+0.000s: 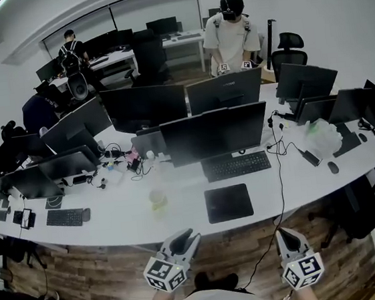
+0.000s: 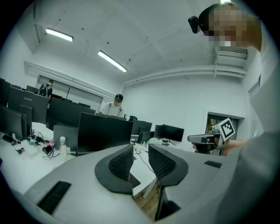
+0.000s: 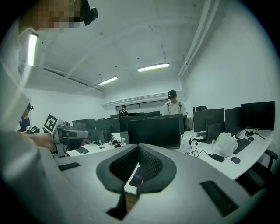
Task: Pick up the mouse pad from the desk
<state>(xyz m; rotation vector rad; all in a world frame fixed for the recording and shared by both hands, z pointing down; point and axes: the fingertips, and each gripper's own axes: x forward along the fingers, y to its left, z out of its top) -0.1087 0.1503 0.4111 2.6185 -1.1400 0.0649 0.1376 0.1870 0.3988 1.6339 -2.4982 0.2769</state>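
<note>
The black mouse pad point(image 1: 228, 202) lies flat on the white desk point(image 1: 181, 214), close to its front edge and just before a black keyboard point(image 1: 236, 166). Both grippers hover over the floor short of the desk, apart from the pad. My left gripper point(image 1: 187, 235) points toward the desk left of the pad, and its jaws stand slightly apart with nothing between them point(image 2: 141, 148). The right gripper point(image 1: 281, 231) sits to the pad's lower right with its pads meeting at the tips point(image 3: 138, 148). A dark strip of the pad point(image 3: 136, 177) shows below them.
A row of dark monitors point(image 1: 214, 133) stands behind the keyboard. A pale cup point(image 1: 156, 198) is left of the pad, and a cable point(image 1: 279, 176) hangs off the desk edge to its right. A mouse point(image 1: 333, 167) and plastic bag point(image 1: 320, 134) lie farther right. A person point(image 1: 230, 33) stands beyond.
</note>
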